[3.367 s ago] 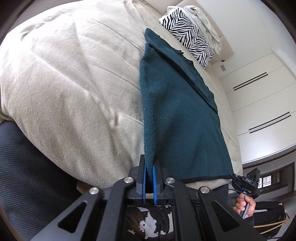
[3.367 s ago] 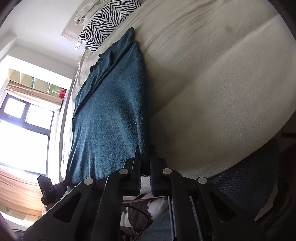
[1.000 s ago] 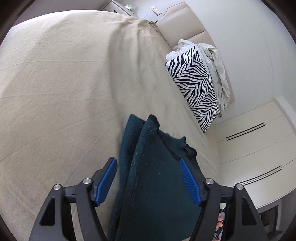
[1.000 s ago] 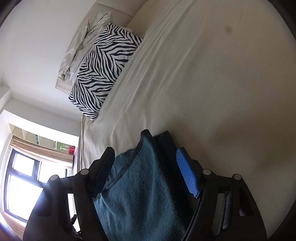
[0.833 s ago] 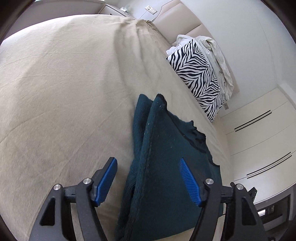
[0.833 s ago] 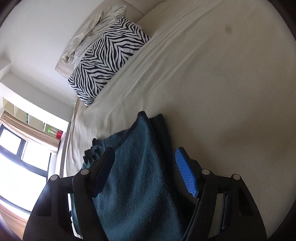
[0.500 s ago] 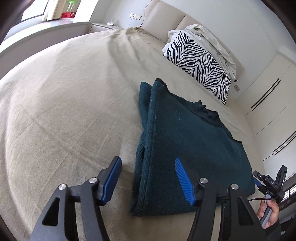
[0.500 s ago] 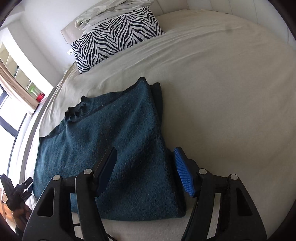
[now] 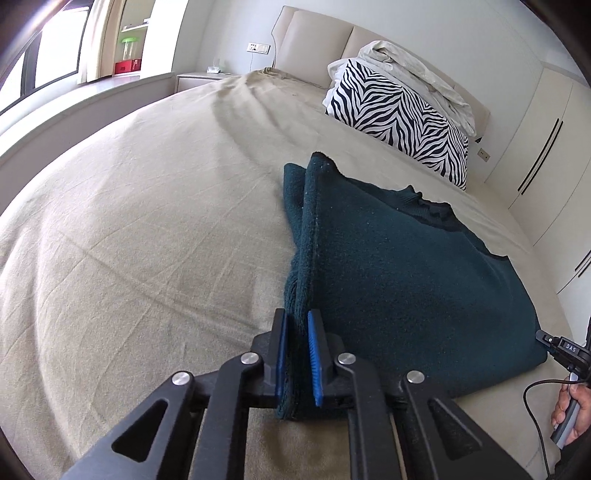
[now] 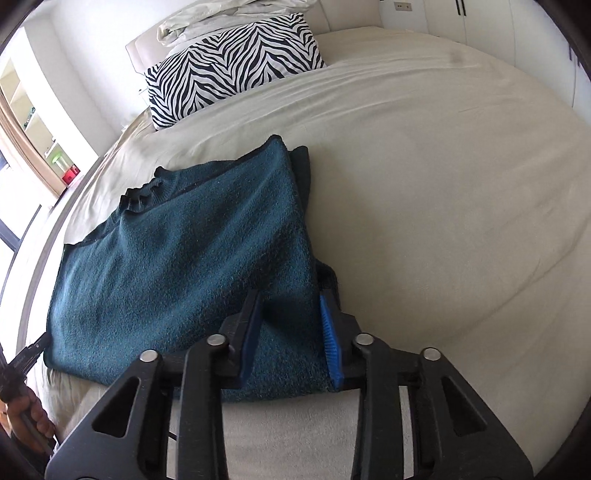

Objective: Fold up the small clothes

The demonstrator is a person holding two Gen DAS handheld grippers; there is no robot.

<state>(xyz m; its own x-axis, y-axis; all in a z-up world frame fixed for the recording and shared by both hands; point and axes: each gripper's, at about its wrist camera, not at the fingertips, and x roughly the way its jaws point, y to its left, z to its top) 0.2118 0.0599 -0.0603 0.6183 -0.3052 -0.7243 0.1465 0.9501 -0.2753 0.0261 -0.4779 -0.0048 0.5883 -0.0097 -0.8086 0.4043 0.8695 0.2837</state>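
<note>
A wide bed (image 9: pixel 147 229) (image 10: pixel 461 184) is carrying everything here, its beige sheet lying smooth with faint creases. A dark teal sweater (image 9: pixel 399 273) (image 10: pixel 177 266) is lying folded flat on the sheet toward the near edge, its layered side edge showing and its collar pointing toward the head of the bed. A zebra-striped pillow (image 9: pixel 399 118) (image 10: pixel 229 55) is resting at the head end, well apart from the sweater, with a crumpled pale cloth (image 9: pixel 417 70) (image 10: pixel 221 18) sitting on top of it against the padded headboard (image 9: pixel 314 48).
</note>
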